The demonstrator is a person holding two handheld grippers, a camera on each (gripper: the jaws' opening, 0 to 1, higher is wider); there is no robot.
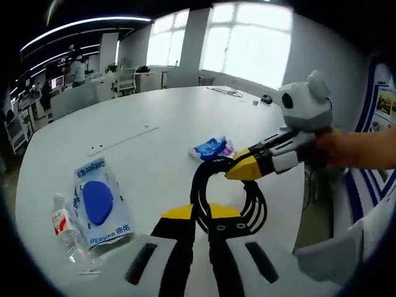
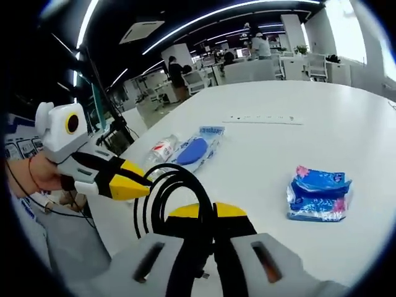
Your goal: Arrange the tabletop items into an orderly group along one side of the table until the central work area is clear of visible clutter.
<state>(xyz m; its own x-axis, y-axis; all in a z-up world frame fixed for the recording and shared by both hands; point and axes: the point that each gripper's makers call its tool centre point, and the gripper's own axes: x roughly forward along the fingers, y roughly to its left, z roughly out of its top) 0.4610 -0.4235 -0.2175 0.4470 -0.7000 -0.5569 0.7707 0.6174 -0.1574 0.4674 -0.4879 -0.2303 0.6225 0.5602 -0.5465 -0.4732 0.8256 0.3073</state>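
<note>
The left tongs [image 1: 202, 224] are seen clenched on the coiled black cable [image 1: 228, 197], a strand of which is pinched between the yellow-tipped jaws at the bottom of the left gripper view. The right tongs [image 2: 206, 218] are likewise seen closed on the same cable [image 2: 162, 197] in the right gripper view, so the coil is gripped from two sides above the white surface [image 1: 154, 117].

In the left gripper view, the right tongs [image 1: 240, 170] are seen entering from the right, just beyond the coil. In the right gripper view, the left tongs [image 2: 131, 184] are seen entering from the left, their tips touching the coil.

Left of the left tongs, a clear plastic bottle [image 1: 67, 230] is laid beside a packet with a blue disc [image 1: 100, 201]. Beyond the tongs, a blue and pink packet [image 1: 212, 148] is laid on the surface, apart from the coil.

In the right gripper view, that blue and pink packet [image 2: 318, 193] is found to the right of the tongs; the bottle [image 2: 159, 151] and disc packet [image 2: 197, 147] are found farther off, side by side. An office area is visible behind.
</note>
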